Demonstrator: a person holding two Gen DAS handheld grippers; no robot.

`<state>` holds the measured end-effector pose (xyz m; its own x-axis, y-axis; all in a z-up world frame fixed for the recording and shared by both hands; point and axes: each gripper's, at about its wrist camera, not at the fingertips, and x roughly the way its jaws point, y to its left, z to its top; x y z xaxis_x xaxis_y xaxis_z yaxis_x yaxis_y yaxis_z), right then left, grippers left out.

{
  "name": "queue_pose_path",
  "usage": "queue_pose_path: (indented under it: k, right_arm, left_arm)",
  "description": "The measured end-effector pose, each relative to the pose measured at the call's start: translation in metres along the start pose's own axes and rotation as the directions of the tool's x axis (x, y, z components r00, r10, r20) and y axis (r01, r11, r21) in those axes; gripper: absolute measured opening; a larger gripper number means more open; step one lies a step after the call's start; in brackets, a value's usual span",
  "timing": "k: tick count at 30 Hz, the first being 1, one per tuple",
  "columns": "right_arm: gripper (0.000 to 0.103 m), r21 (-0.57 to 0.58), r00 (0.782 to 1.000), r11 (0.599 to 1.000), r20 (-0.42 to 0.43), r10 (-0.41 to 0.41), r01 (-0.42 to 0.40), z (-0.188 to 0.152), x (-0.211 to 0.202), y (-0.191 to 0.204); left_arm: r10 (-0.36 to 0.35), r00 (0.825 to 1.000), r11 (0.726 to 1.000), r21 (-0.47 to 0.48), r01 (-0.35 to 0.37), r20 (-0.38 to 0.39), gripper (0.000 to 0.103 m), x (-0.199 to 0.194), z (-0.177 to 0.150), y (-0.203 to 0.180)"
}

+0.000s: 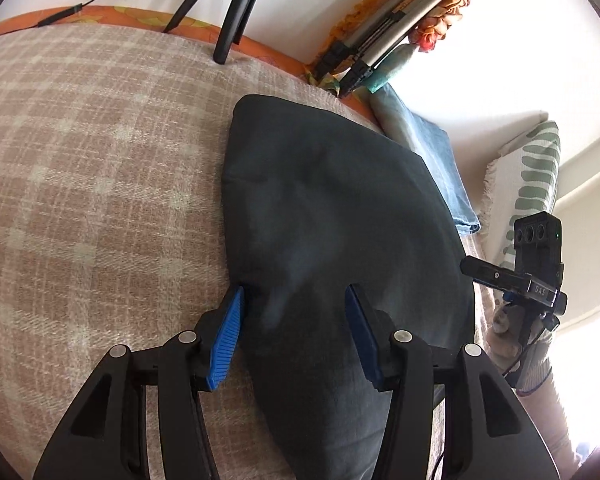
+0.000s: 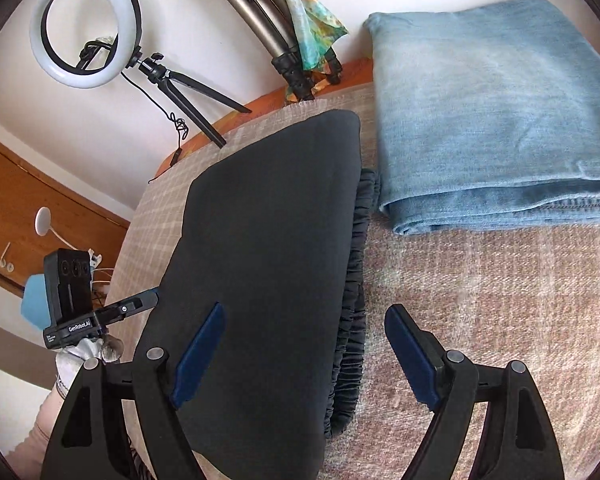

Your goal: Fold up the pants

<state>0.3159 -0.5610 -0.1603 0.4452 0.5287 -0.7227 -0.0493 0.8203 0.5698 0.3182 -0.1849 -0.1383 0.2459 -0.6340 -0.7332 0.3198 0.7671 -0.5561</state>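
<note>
The dark pants (image 1: 332, 216) lie folded flat on the plaid blanket (image 1: 100, 168). In the right wrist view the pants (image 2: 268, 232) show a gathered elastic waistband (image 2: 354, 292) along their right edge. My left gripper (image 1: 294, 300) is open over the pants' left edge, empty, with its left blue pad (image 1: 226, 340) at the fabric's border. My right gripper (image 2: 304, 316) is open and empty, straddling the waistband edge. Each gripper also shows in the other's view, the right one (image 1: 536, 264) and the left one (image 2: 72, 300).
Folded light blue jeans (image 2: 492, 120) lie beside the pants to the right; they also show in the left wrist view (image 1: 432, 160). A ring light (image 2: 86, 26) and tripod legs (image 2: 276, 28) stand at the wall. A leaf-patterned cloth (image 1: 536, 168) lies at the right.
</note>
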Motion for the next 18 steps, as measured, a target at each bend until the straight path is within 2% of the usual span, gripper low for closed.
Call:
queue_pose_path:
  k: [4,8,10,14,16,17,18]
  right_arm:
    - [0.084,0.011,0.998,0.998,0.024,0.058,-0.058,0.000,0.003,-0.009]
    - [0.086,-0.007,0.994,0.994,0.040,0.105,-0.105,-0.003,0.002,-0.010]
    - [0.083,-0.025,0.991,0.991,0.021,0.135,-0.135,-0.002,0.007,-0.005]
    - [0.079,-0.061,0.994,0.993,0.032,0.105,-0.103,-0.005,0.010,0.003]
    - [0.065,-0.066,0.995,0.994,0.023,0.094,-0.092,-0.005,0.013,0.006]
    - [0.052,-0.065,0.996,0.994,0.015,0.089,-0.088,-0.006,0.015,0.006]
    - [0.048,-0.070,0.996,0.994,0.018,0.083,-0.082,-0.007,0.015,0.008]
  left_arm:
    - [-0.013,1.000,1.000,-0.010,0.013,0.007,0.050,0.005,0.002,0.006]
    - [-0.004,1.000,1.000,0.023,0.004,0.013,0.051,0.010,0.004,0.004]
    - [-0.003,1.000,0.999,0.042,0.002,0.017,0.051,0.012,0.004,0.002]
    - [0.001,1.000,0.997,0.073,-0.003,0.022,0.051,0.015,0.004,-0.002]
    - [0.014,1.000,0.995,0.096,-0.016,0.026,0.049,0.018,0.005,-0.006]
    - [0.028,0.999,0.993,0.115,-0.030,0.025,0.035,0.019,0.004,-0.009]
    - [0.043,0.999,0.991,0.126,-0.045,0.023,0.025,0.022,0.005,-0.010]
